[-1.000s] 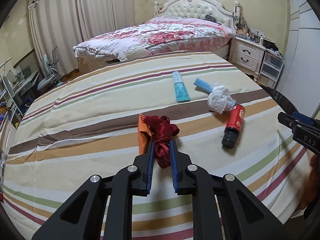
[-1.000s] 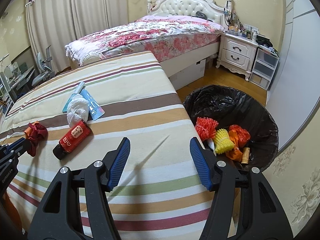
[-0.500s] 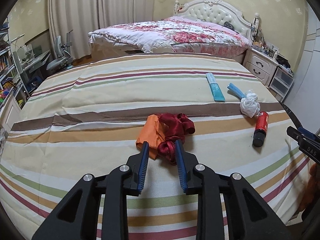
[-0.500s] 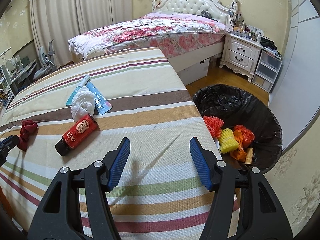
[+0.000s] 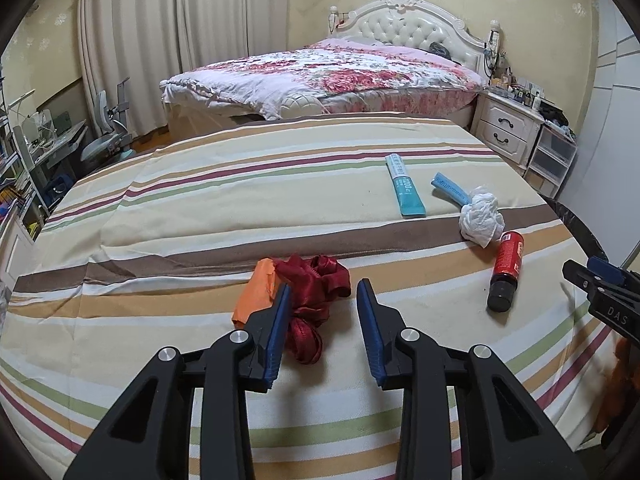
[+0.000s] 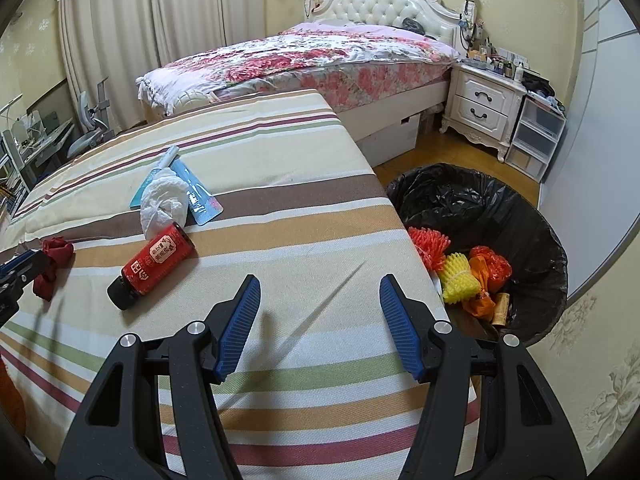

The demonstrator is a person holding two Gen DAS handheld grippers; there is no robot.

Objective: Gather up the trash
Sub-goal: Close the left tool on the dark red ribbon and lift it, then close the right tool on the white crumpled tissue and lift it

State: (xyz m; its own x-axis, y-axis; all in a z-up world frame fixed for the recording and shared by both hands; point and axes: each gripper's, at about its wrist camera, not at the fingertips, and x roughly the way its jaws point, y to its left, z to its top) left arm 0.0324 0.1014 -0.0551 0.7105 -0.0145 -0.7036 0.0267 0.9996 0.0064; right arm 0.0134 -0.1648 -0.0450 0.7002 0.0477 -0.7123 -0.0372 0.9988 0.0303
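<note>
A dark red ribbon [image 5: 310,280] lies bunched on the striped bedspread [image 5: 200,208] beside an orange scrap [image 5: 256,296]. My left gripper [image 5: 323,286] hangs over the ribbon with its jaws opening. The ribbon sits against the left finger and the right pad stands apart from it. Further right lie a red bottle [image 5: 506,268], a crumpled white tissue [image 5: 482,216], a teal tube [image 5: 404,190] and a blue wrapper [image 5: 448,186]. My right gripper [image 6: 319,280] is open and empty above the bedspread's near right corner, with the red bottle [image 6: 156,260] to its left.
A bin with a black bag [image 6: 460,196] stands on the floor right of the bedspread and holds orange and yellow foam nets [image 6: 456,276]. Behind are a flowered bed [image 5: 340,68], a white nightstand [image 6: 480,108] and plastic drawers [image 6: 536,136]. A desk and chair [image 5: 104,140] are at far left.
The left jaws, shut on the red ribbon a second ago, have spread apart. The ribbon now lies loose on the bedspread. The right gripper's jaws have kept the same width.
</note>
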